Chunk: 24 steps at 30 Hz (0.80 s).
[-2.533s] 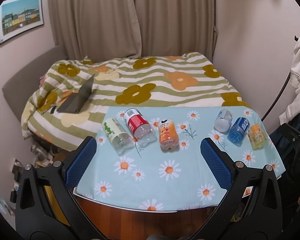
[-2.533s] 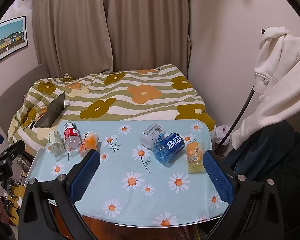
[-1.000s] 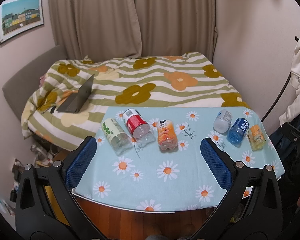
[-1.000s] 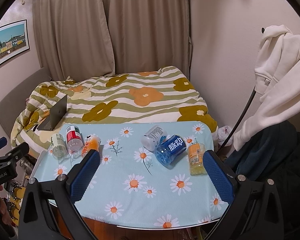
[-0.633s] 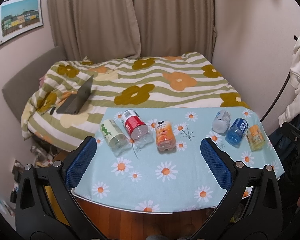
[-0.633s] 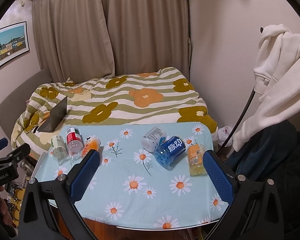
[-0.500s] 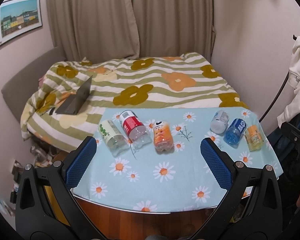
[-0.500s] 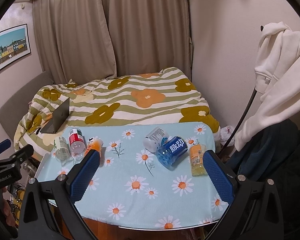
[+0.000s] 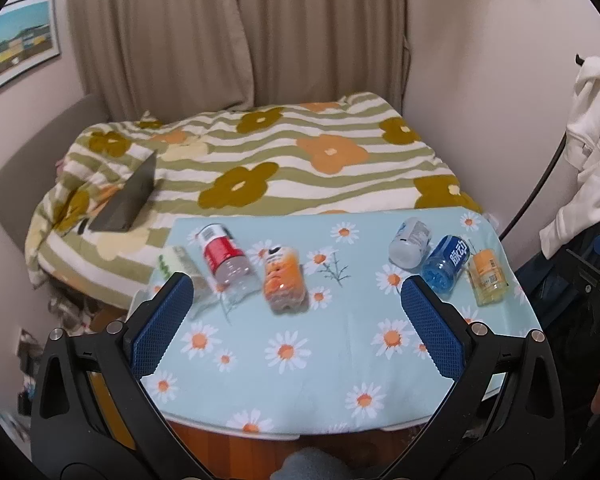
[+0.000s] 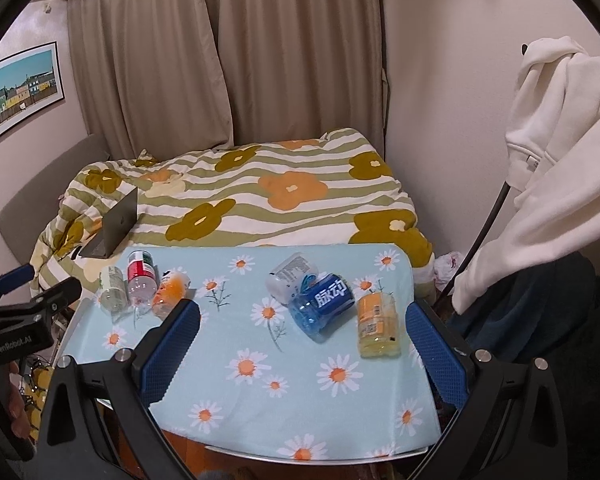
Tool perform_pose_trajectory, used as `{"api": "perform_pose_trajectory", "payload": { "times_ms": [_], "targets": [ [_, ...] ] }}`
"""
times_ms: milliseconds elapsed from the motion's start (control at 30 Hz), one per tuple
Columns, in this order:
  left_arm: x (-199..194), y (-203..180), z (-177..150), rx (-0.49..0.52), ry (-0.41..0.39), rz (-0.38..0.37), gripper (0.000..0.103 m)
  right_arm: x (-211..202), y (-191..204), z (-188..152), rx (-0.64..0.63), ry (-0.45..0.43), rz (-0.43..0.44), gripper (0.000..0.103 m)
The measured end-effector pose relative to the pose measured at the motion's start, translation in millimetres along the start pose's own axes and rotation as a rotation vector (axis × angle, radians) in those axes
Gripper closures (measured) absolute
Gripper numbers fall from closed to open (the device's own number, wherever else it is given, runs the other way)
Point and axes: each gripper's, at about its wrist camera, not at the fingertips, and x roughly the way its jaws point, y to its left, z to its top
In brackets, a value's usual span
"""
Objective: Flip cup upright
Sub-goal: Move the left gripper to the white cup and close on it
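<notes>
Across the bench [image 9: 312, 364], under a pale blue daisy-print cloth [image 10: 300, 384], six cut-down bottle cups lie on their sides in two groups of three. In the left group are a green-labelled cup [image 9: 182, 266], a red-labelled cup [image 9: 224, 256] and an orange cup [image 9: 284, 276]; in the right group a white cup [image 10: 292, 276], a blue cup [image 10: 324, 304] and a yellow cup [image 10: 378, 326]. Behind the bench is a bed [image 10: 260, 200] with a flowered striped quilt and a half-open laptop [image 10: 114, 226] on it, then beige curtains [image 10: 228, 60]. A white hoodie [image 10: 560, 152] hangs on the right. The left gripper [image 9: 296, 312] and right gripper [image 10: 304, 336] both hover with jaws wide, holding nothing.
</notes>
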Motion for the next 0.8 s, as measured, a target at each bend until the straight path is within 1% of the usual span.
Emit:
{"api": "perform_pose_trajectory", "payload": {
  "times_ms": [167, 300, 467, 600, 800],
  "targets": [
    [36, -16, 19, 0.067, 0.034, -0.047, 0.0, 17, -10, 1, 0.029, 0.014, -0.02, 0.0],
    [82, -31, 42, 0.148, 0.084, -0.12, 0.0, 31, -17, 2, 0.066, 0.017, -0.054, 0.0],
    [138, -54, 64, 0.253, 0.143, -0.203, 0.0, 55, -22, 6, 0.144, 0.034, -0.106, 0.0],
    [183, -79, 70, 0.311, 0.229, -0.281, 0.0, 79, -27, 8, 0.201, 0.054, -0.146, 0.0],
    [238, -116, 70, 0.405, 0.32, -0.369, 0.0, 112, -33, 8, 0.284, 0.09, -0.206, 0.0]
  ]
}}
